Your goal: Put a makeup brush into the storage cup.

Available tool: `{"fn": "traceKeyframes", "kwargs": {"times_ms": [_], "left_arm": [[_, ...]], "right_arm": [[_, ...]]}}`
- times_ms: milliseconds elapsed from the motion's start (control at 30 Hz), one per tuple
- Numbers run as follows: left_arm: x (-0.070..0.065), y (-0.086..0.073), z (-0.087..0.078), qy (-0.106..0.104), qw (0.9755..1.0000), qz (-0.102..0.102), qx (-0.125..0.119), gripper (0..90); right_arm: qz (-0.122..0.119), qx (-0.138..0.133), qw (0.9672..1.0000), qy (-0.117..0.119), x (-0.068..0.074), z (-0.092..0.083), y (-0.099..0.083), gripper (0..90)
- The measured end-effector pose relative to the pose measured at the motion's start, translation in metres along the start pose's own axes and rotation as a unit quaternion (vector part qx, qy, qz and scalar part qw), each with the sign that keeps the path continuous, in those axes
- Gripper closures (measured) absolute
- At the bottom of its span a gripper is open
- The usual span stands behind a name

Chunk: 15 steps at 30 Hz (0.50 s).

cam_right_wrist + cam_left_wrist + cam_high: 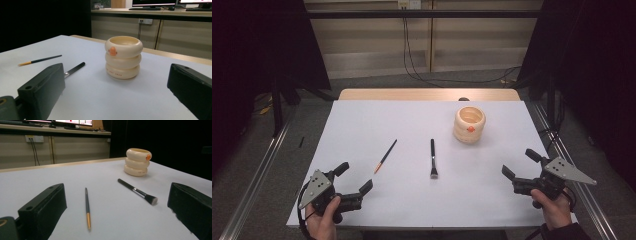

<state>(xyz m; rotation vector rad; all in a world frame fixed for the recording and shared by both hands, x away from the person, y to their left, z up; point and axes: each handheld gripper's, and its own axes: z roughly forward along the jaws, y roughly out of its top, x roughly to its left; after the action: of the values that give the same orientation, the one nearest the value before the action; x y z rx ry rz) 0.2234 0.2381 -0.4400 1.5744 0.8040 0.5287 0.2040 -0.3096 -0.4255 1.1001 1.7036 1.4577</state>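
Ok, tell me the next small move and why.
Probably ease the left gripper forward toward the thin brush. Both grippers are open and empty, the brushes lie loose on the table, and the cream holder stands empty.

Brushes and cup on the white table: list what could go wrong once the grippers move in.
1. The thin brush lies flat on the table; the left gripper's open jaws could slide over the slim handle or flick it away.
2. The flat brush also lies flat, so a grab near its bristles might crush them.
3. The cup stands upright, unheld; the right gripper may nudge or tip it when dropping a brush in.
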Motion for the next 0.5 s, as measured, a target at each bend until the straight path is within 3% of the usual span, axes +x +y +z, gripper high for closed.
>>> {"fn": "traceKeyframes", "kwargs": {"times_ms": [333,400,500], "left_arm": [[0.0013,0.0007,0.0046,-0.009,0.9999,-0.002,0.004,2.0],[0.0023,0.0004,0.0053,-0.017,0.9997,-0.014,0.002,1.8],[0.0005,0.0024,0.0066,-0.024,0.9997,-0.009,-0.002,1.4]], "right_arm": [[-0.003,-0.005,1.0000,0.002,-0.0013,-0.0022,-0.0008,1.2],[0.002,-0.002,1.0000,0.001,-0.0014,-0.0025,-0.0008,1.1],[-0.003,-0.004,0.9999,0.010,-0.0012,-0.0025,-0.0013,1.1]]}}
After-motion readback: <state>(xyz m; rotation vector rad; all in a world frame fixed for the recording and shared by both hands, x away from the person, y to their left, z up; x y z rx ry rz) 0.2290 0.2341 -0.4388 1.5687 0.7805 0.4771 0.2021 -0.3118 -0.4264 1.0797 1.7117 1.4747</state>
